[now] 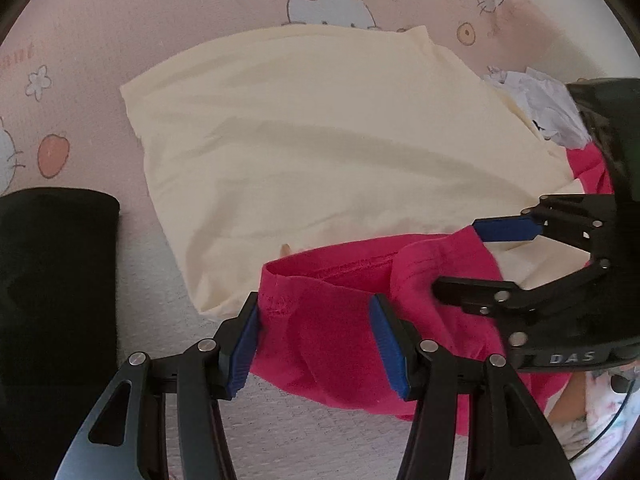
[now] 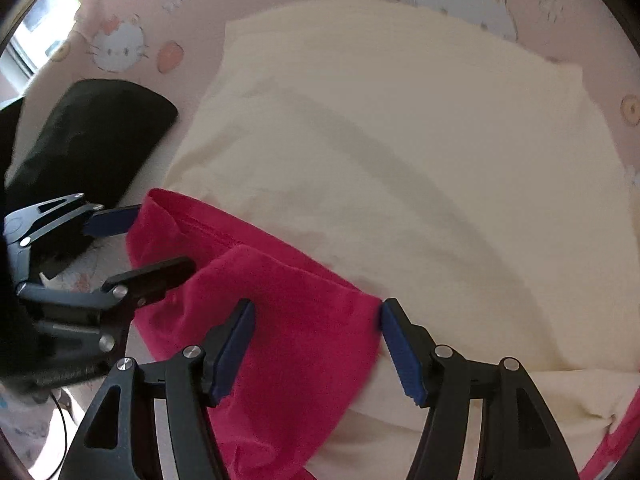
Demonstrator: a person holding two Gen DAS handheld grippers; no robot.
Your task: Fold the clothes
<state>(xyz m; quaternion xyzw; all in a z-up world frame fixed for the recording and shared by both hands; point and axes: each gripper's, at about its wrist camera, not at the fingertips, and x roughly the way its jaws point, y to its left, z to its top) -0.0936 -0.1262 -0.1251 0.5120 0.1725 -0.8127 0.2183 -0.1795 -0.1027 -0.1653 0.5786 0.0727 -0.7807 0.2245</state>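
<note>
A bright pink garment (image 1: 332,344) lies bunched on the near edge of a spread cream garment (image 1: 320,140). My left gripper (image 1: 316,320) points steeply down over the pink cloth's left end. Its blue pads stand apart with the cloth spanning the gap, and no squeeze shows. My right gripper (image 2: 316,320) stands the same way over the cloth's (image 2: 288,320) right end, jaws wider apart. Each gripper shows in the other's view: the right gripper (image 1: 480,260) and the left gripper (image 2: 140,246). The cream garment (image 2: 400,160) fills the middle of the bed.
A folded black garment (image 1: 52,280) lies left of the cream one, seen again as the black garment (image 2: 92,140). The bed sheet (image 1: 120,20) is pink with a cartoon cat print. A crumpled white item (image 1: 548,108) sits at the right. A window (image 2: 40,32) shows far left.
</note>
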